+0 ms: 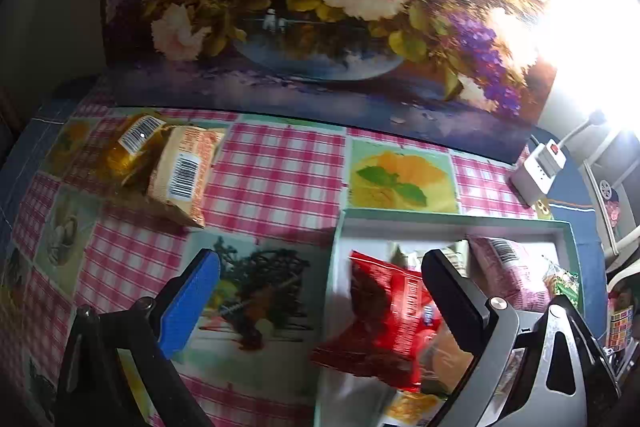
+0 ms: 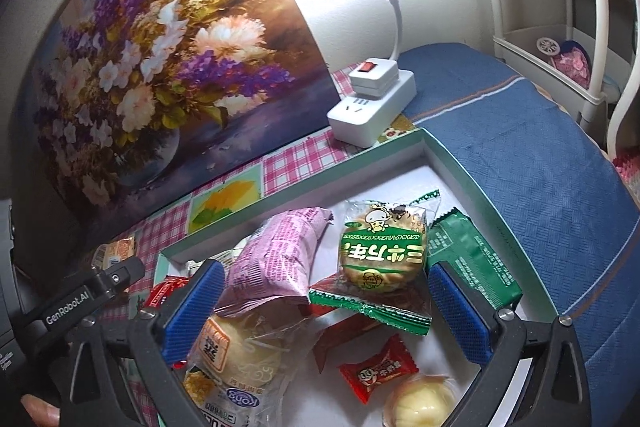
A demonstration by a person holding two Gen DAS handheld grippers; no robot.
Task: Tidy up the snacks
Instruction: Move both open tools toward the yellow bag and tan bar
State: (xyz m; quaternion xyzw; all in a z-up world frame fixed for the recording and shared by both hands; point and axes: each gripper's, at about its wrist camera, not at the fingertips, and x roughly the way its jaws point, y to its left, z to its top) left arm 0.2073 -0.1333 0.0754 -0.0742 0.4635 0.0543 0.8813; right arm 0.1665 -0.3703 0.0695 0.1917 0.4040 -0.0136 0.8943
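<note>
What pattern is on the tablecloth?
Pink-and-white gingham with picture squares on the tablecloth, clearest in the left wrist view.

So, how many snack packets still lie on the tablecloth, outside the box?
2. A golden packet lies at the far left of the tablecloth, and an orange packet leans on its right side. Others may be hidden outside the views.

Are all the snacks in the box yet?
Almost. The box already holds most snacks: the pink packet, green cracker pack and red candy. Both tools, left and right, are open and empty. Two orange packets still lie on the tablecloth.
</note>
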